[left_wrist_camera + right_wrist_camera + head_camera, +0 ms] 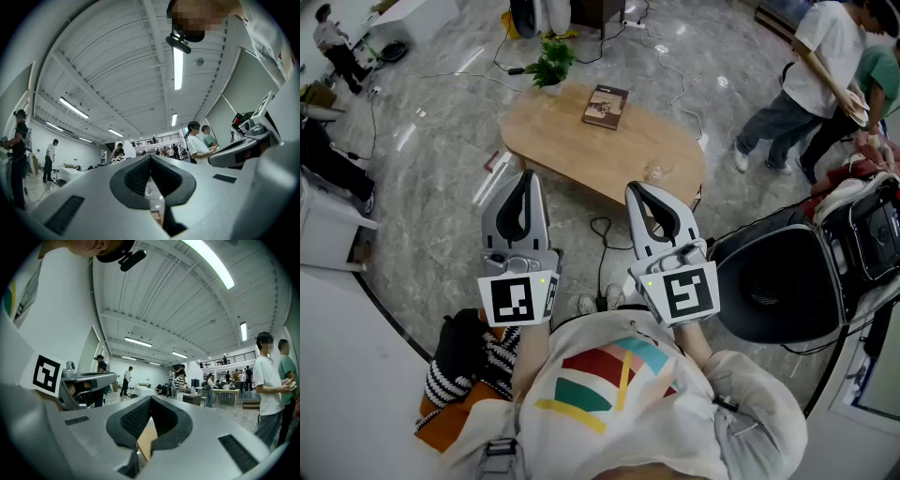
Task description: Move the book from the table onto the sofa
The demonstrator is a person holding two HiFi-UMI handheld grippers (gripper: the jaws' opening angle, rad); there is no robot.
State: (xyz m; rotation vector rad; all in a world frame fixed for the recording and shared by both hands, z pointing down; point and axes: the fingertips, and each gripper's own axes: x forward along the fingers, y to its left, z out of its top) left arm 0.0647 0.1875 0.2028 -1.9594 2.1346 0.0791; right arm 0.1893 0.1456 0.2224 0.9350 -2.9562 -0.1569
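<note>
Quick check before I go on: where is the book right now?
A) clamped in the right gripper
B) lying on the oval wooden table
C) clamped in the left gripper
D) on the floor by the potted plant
B: the book lies flat on the table, while the left gripper and right gripper are shut on nothing, short of it.

Head view looks down; gripper views face outward.

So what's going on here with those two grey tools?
A person holds the left hand-held gripper and the right hand-held gripper out in front, both shut and empty. Ahead is a wooden table with a book lying on it, untouched. Nothing has been picked up yet.
</note>
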